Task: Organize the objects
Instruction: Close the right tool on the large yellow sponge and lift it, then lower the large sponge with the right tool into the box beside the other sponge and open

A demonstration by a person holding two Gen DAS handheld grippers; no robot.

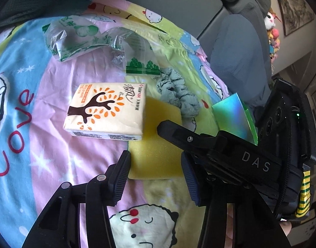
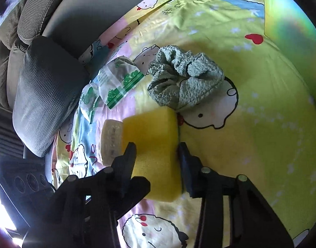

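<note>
A yellow sponge [image 1: 155,144] lies on the cartoon bedsheet [image 1: 54,155], and both grippers meet on it. In the left wrist view my left gripper [image 1: 154,161] straddles its near end, with both pads against its sides. The right gripper's finger [image 1: 172,131] reaches in from the right, across the sponge's top. In the right wrist view my right gripper [image 2: 156,150] has the sponge [image 2: 151,136] between its pads, which press on its two sides. A tissue pack [image 1: 106,111] touches the sponge's left side.
A grey-green scrunchie [image 2: 184,78] lies just beyond the sponge. Crumpled plastic bags [image 1: 75,39] with green print sit farther back. A shiny green holographic box [image 1: 232,115] stands at the right. A grey cushion [image 2: 44,95] and a headboard border the bed.
</note>
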